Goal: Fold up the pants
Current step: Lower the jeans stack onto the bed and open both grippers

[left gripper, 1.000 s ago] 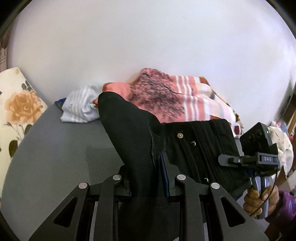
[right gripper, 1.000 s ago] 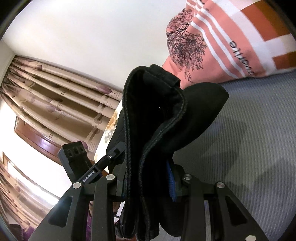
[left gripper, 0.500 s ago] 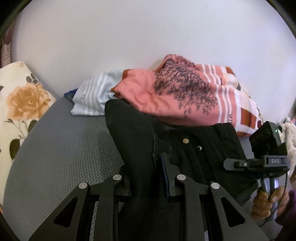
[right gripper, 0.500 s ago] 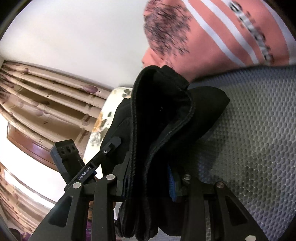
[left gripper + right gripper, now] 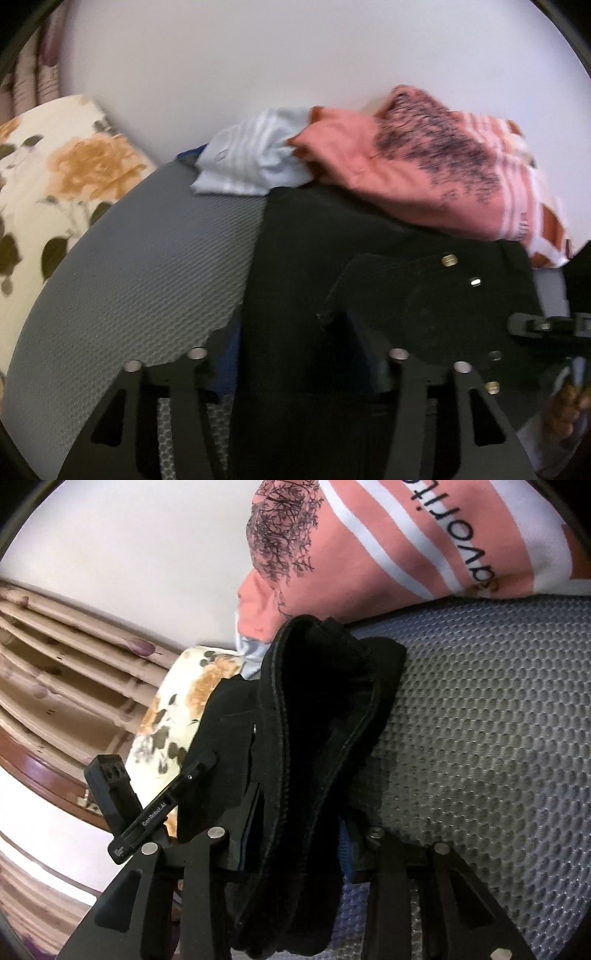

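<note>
Both grippers tilt downward over the grey mat (image 5: 140, 280). The left gripper (image 5: 299, 354) has just been opening; its fingers stand apart, black pants (image 5: 306, 266) lying loose between them. The right gripper (image 5: 295, 834) is clamped on the bunched waistband. The pants lie on the mat, long axis running from the grippers toward the pink shirt (image 5: 406, 173) at the far edge.
</note>
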Tool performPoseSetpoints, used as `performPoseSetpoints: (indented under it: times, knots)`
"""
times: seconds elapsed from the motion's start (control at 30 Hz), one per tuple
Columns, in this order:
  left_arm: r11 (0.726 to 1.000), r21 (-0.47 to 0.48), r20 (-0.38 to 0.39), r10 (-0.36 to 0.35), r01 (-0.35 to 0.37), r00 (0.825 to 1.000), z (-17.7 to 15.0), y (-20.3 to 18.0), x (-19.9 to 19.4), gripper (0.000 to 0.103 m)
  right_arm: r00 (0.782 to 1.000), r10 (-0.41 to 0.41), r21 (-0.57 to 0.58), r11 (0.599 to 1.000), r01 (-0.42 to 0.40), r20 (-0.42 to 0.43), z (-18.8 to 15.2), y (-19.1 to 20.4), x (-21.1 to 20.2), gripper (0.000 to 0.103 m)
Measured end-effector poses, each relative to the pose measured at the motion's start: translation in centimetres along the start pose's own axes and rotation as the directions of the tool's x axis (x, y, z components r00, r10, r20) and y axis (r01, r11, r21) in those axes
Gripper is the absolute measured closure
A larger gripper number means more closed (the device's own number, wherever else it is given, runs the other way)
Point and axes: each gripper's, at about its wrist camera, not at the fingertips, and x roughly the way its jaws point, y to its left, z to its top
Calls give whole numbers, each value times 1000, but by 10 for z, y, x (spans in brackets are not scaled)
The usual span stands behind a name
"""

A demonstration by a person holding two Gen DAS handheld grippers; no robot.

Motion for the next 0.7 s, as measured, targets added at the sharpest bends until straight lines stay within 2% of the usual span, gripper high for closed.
performPoseSetpoints:
  times: [0.03, 0.1, 0.17, 0.2, 0.27, 0.3, 0.4, 0.47, 0.57, 0.63, 0.7]
  knots:
    - [1000, -18, -3, 14, -14, 1000, -3, 4, 2, 36, 1000, -25, -13, 1000, 25, 7, -1, 3, 0, 66]
    - [999, -53, 12, 4, -4, 1000, -3, 11, 0, 32, 995, -96, -44, 994, 98, 41, -4, 11, 2, 60]
    - [996, -85, 28, 35, -33, 999, -4, 15, -3, 20, 988, -135, -58, 989, 139, 80, -8, 17, 1, 49]
    - [994, -95, 31, 49, -46, 998, -4, 16, -4, 20, 981, -159, -66, 984, 166, 108, -10, 20, -1, 46]
    - [994, -104, 45, 47, -42, 998, -5, 18, -6, 20, 957, -229, -65, 968, 244, 179, -11, 26, -7, 19]
    - [993, -104, 51, 56, -50, 997, -5, 17, -7, 19, 937, -269, -54, 956, 288, 224, -13, 29, -13, 6]
    - [993, -75, 84, 102, -96, 991, -6, 11, -13, 16, 898, -326, -18, 938, 346, 296, -16, 31, -22, 4]
    - [992, -53, 111, 121, -115, 986, -6, 6, -17, 6, 880, -352, -13, 927, 376, 318, -17, 32, -27, 4]
    - [991, -33, 139, 132, -128, 982, -6, 1, -22, 4, 849, -384, -80, 895, 439, 362, -23, 48, -23, 4]
    - [991, -27, 139, 132, -130, 981, -5, 1, -22, 4, 823, -405, -175, 847, 502, 399, -32, 68, -16, 3]
    - [991, -26, 143, 134, -131, 981, -5, 0, -23, 4, 805, -420, -260, 794, 549, 419, -39, 85, -8, 1]
